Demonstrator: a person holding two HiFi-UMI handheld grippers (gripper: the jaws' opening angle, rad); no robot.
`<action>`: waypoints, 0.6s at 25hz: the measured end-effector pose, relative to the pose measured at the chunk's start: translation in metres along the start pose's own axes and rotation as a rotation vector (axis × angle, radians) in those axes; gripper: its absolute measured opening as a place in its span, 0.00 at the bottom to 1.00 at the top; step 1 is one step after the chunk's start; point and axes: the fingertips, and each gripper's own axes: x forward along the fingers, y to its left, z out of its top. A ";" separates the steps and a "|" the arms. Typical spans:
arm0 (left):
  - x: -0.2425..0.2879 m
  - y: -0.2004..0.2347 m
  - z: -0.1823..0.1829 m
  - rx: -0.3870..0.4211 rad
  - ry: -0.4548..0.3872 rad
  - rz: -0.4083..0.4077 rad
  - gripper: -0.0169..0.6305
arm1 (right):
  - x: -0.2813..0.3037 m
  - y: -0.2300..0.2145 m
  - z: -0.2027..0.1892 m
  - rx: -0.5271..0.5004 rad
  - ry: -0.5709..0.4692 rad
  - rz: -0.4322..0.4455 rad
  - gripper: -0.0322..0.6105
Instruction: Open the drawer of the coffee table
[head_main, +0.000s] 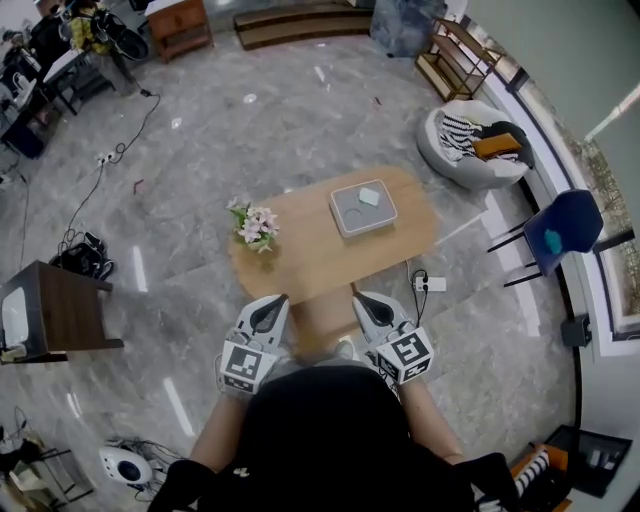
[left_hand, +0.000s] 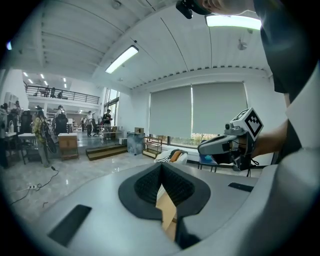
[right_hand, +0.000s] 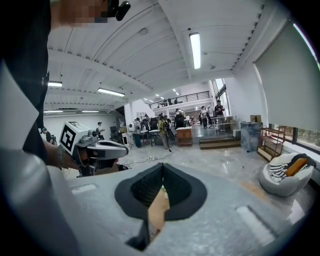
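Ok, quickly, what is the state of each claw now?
Left claw: closed, holding nothing.
Right claw: closed, holding nothing.

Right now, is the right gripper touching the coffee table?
Apart. The left gripper view shows the right gripper in mid-air, its tips set against the far window wall and a blue chair, clear of the coffee table.

Your right tool fills the lower frame, its black ribbed pads pressed together at centre. A strip of pale wood shows just below them. Your left tool, with its square-marker cube, sits at middle left. At lower right, a white beanbag seat carrying an orange cushion rests on the grey marble floor.
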 end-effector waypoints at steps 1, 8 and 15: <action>0.000 -0.001 0.001 0.000 -0.001 0.001 0.05 | -0.001 0.001 0.002 -0.002 -0.004 0.004 0.05; 0.001 -0.003 0.010 0.009 -0.007 0.020 0.05 | -0.005 0.004 0.011 -0.002 -0.031 0.021 0.05; -0.002 -0.007 0.014 0.014 -0.002 0.030 0.05 | -0.008 0.005 0.015 -0.023 -0.037 0.033 0.05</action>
